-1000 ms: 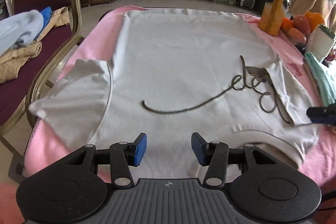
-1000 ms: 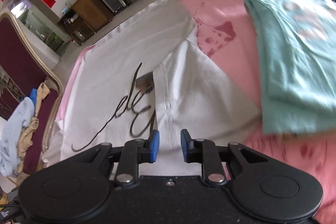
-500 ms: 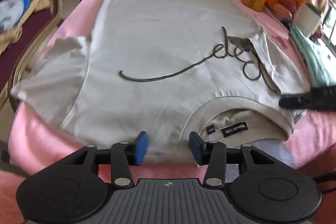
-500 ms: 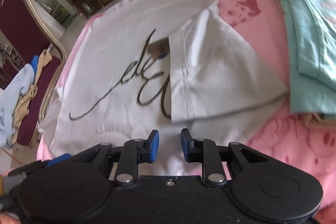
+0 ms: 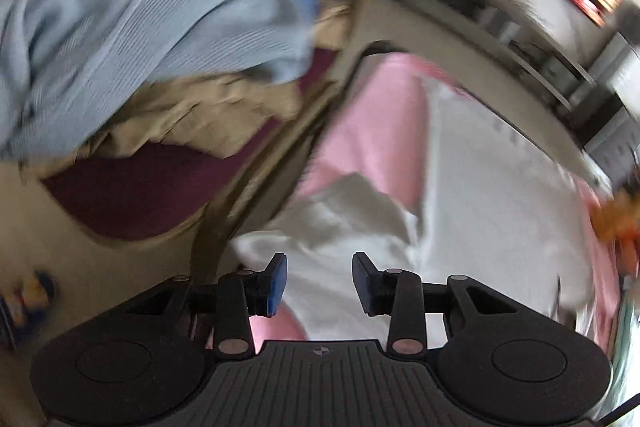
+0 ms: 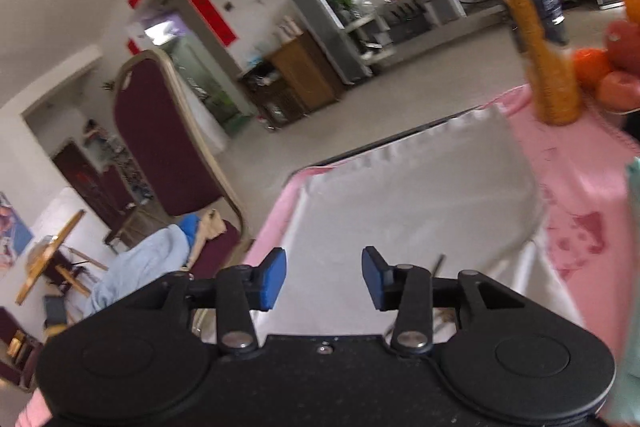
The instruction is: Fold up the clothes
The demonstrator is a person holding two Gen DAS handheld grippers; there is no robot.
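Your left claw point(image 5: 318, 281) is spread wide with nothing between its blue pads, hovering over the near left sleeve of the white cotton T-shirt point(image 5: 488, 195); that view is blurred, so fine detail is lost. The shirt lies flat on the pink cloth-covered counter point(image 5: 372, 119), its sleeve rumpled at the counter's left edge. Just left of the counter stands the maroon padded chair with a gold metal frame point(image 5: 132, 195), heaped with a pale blue knitted garment point(image 5: 132, 27) over a tan crumpled garment point(image 5: 200, 115). Your right claw point(image 6: 324, 279) is also spread and empty, held above the shirt's middle point(image 6: 412, 203), with the hem at the far edge of the counter. At the far right corner stands a tall orange juice bottle point(image 6: 540, 39), with red and orange fruit point(image 6: 616, 67) just beside it.
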